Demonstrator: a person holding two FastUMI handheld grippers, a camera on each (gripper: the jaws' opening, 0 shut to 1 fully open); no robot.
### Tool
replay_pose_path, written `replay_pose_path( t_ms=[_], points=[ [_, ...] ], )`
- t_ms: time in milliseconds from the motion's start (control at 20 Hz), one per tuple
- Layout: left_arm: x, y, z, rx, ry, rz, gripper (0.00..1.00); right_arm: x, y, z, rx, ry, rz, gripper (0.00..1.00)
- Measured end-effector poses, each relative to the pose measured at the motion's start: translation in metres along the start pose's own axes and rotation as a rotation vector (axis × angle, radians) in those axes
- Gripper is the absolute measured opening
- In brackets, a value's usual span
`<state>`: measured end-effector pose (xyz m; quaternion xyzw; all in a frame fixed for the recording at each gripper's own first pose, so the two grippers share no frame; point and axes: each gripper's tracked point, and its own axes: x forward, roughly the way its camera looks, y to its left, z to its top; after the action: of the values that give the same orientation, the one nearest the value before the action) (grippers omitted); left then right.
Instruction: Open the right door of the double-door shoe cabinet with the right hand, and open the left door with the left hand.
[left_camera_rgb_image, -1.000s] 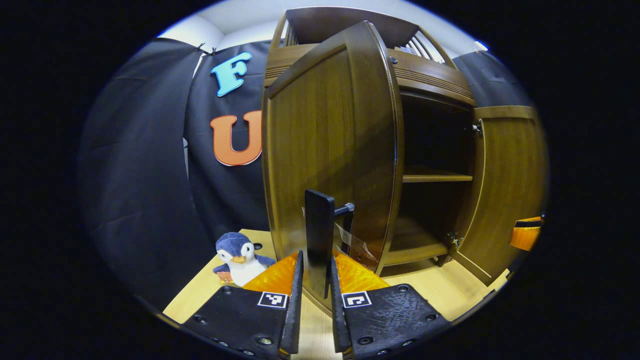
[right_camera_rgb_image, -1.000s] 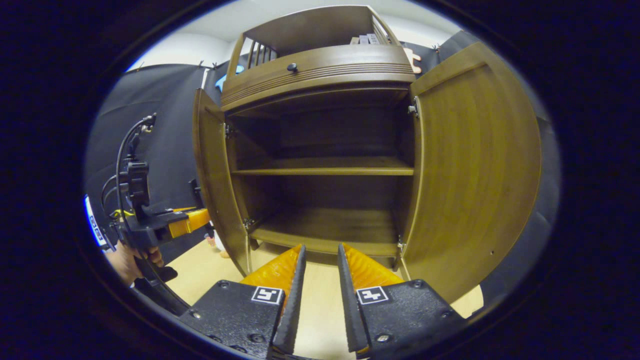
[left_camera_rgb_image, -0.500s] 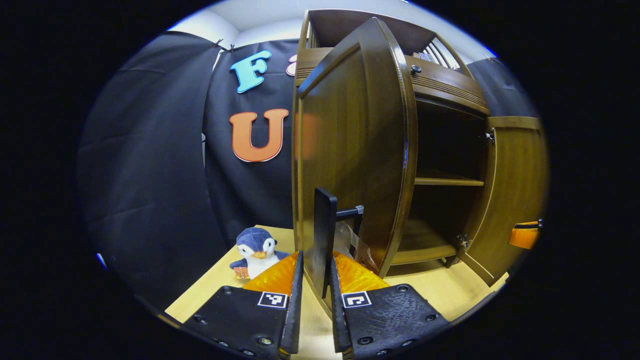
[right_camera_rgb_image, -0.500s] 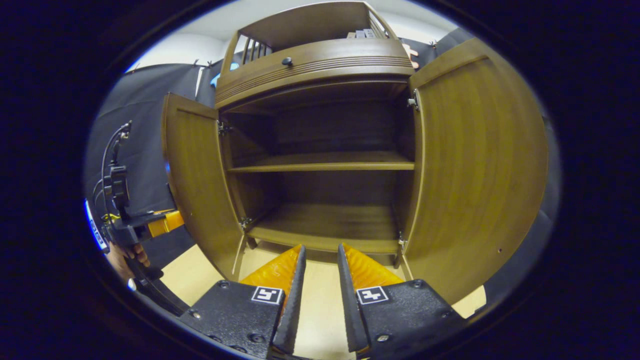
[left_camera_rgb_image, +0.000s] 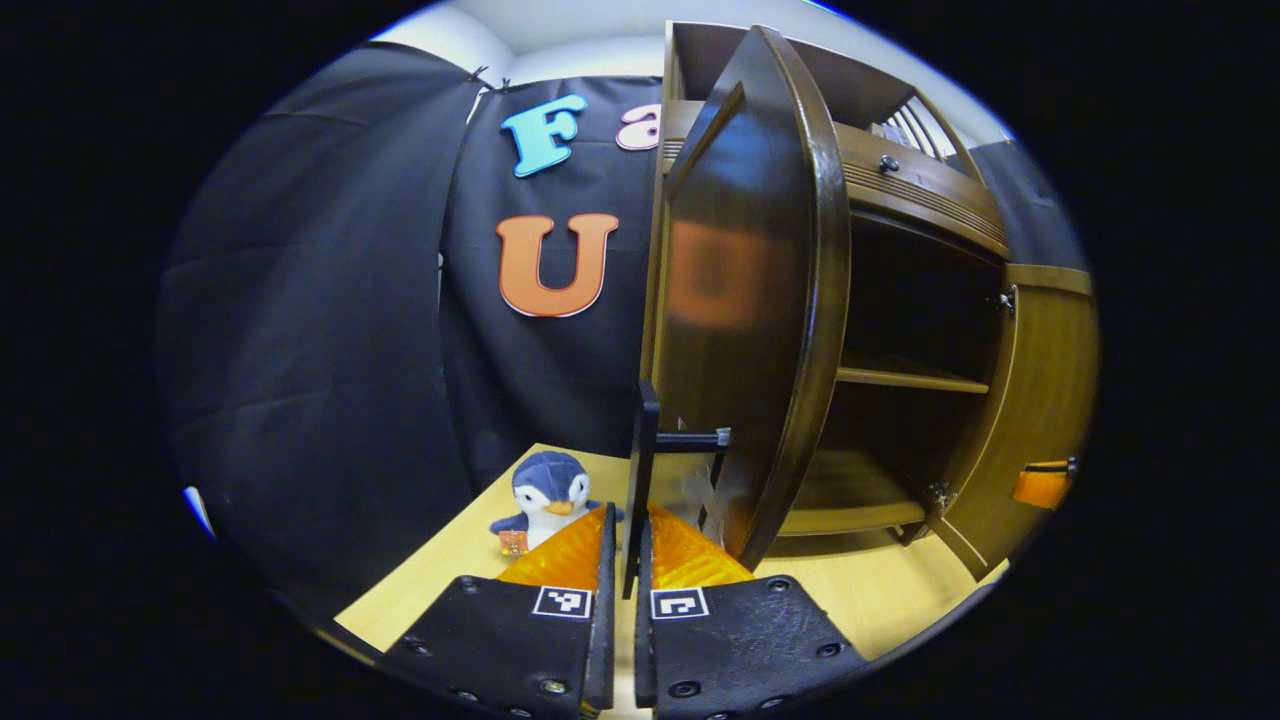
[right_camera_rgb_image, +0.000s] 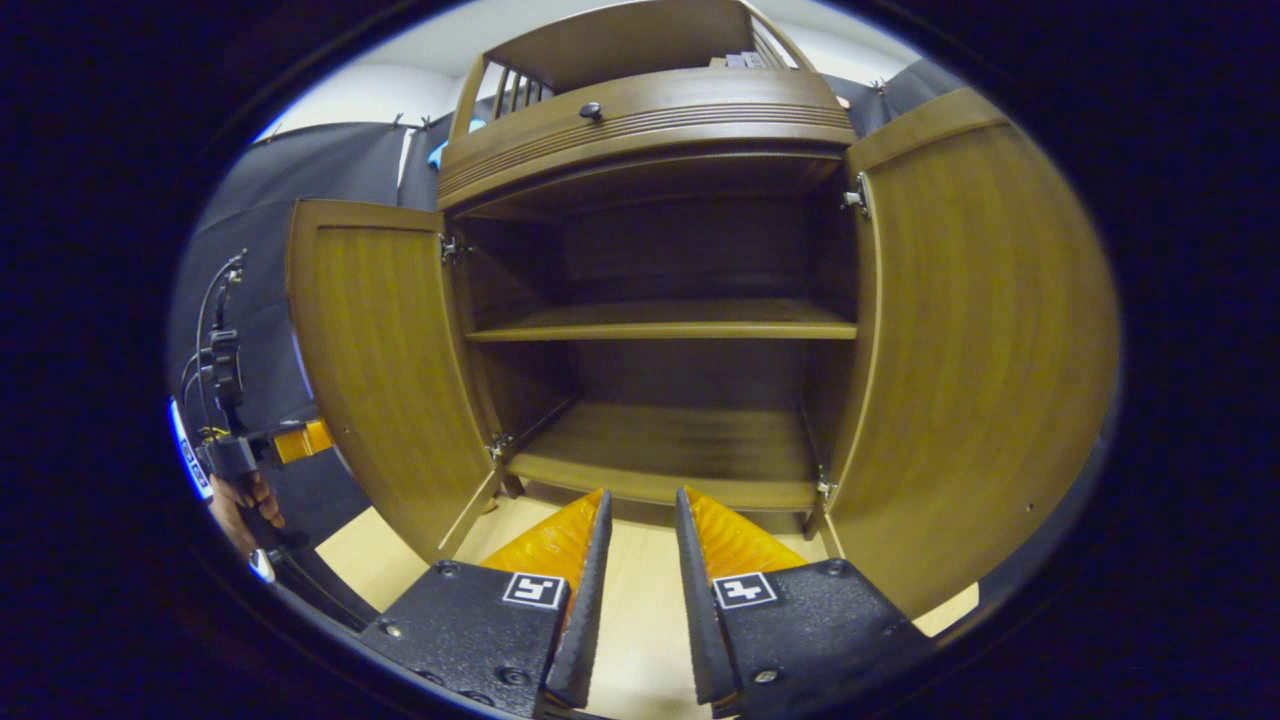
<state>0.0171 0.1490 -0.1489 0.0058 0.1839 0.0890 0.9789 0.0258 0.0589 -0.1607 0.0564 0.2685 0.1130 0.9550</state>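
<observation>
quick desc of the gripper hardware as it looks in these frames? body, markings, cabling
Left gripper and right gripper match: each has two black textured plates with screw heads, tapering forward, and a small square black-and-white marker on each plate. In the right gripper view, the left gripper's body appears farther off: black housing, black cables looping up above it, and a hand gripping beneath. No sleeve is visible.

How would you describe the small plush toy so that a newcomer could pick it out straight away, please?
Start at the wooden shoe cabinet and its open left door. On the pale table just left of that door, before the black cloth, sits the plush penguin: the only soft toy, dark blue with a white front.
</observation>
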Motion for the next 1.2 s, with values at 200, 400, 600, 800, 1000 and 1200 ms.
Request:
replay_pose_path(
  t_ms=[200, 400, 600, 800, 1000, 1200],
  points=[
    [0.0, 0.011, 0.003, 0.017, -0.002, -0.012, 0.09, 0.008, 0.009, 0.007, -0.018, -0.006, 0.003, 0.42],
    [-0.001, 0.018, 0.001, -0.003, 0.007, -0.039, 0.22, 0.014, 0.01, 0.008, -0.019, -0.004, -0.005, 0.41],
    [-0.004, 0.026, 0.0, -0.002, 0.025, -0.056, 0.13, 0.017, 0.011, 0.008, -0.02, 0.002, -0.012, 0.41],
    [-0.01, 0.039, -0.005, -0.017, 0.039, -0.034, 0.15, 0.019, 0.015, 0.009, -0.027, 0.008, -0.002, 0.41],
    [-0.017, 0.073, -0.009, -0.039, 0.046, 0.084, 0.14, 0.022, 0.017, 0.008, -0.031, 0.017, 0.006, 0.41],
    [-0.028, 0.089, -0.02, -0.082, 0.053, 0.163, 0.15, 0.022, 0.016, 0.011, -0.028, 0.01, 0.002, 0.43]
  ],
)
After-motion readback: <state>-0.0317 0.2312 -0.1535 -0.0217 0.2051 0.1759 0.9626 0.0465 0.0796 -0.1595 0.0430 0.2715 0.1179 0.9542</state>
